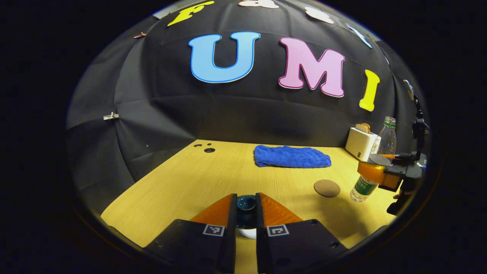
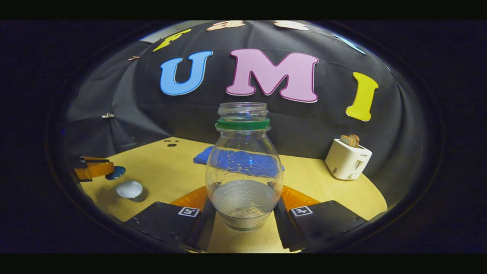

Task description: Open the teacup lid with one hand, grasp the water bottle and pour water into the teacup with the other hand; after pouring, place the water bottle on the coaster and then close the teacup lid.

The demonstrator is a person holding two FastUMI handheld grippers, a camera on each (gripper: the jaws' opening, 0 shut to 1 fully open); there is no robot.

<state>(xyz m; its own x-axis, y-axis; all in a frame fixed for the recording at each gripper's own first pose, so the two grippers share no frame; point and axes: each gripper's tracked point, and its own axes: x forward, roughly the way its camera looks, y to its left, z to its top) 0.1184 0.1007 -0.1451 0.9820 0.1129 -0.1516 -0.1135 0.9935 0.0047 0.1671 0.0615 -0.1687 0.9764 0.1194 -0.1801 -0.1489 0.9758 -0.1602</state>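
Note:
My left gripper (image 1: 246, 198) is shut on the dark blue teacup lid (image 1: 246, 203), held just above the white teacup (image 1: 247, 233), whose rim peeks out below the fingers. In the right gripper view the left gripper (image 2: 102, 169) holds the lid (image 2: 115, 173) up and to the left of the uncovered teacup (image 2: 130, 189). My right gripper (image 2: 243, 196) is shut on the clear, uncapped water bottle (image 2: 243, 163), upright with water in its lower part. From the left gripper view, the right gripper (image 1: 376, 169) grips the bottle (image 1: 363, 188) just right of the round brown coaster (image 1: 327, 188).
A folded blue towel (image 1: 291, 156) lies at the back of the wooden table (image 1: 182, 179). A white toaster (image 2: 348, 159) with toast stands at the back right. Small holes (image 1: 209, 150) mark the table's far left corner. Black cloth walls close in the back and sides.

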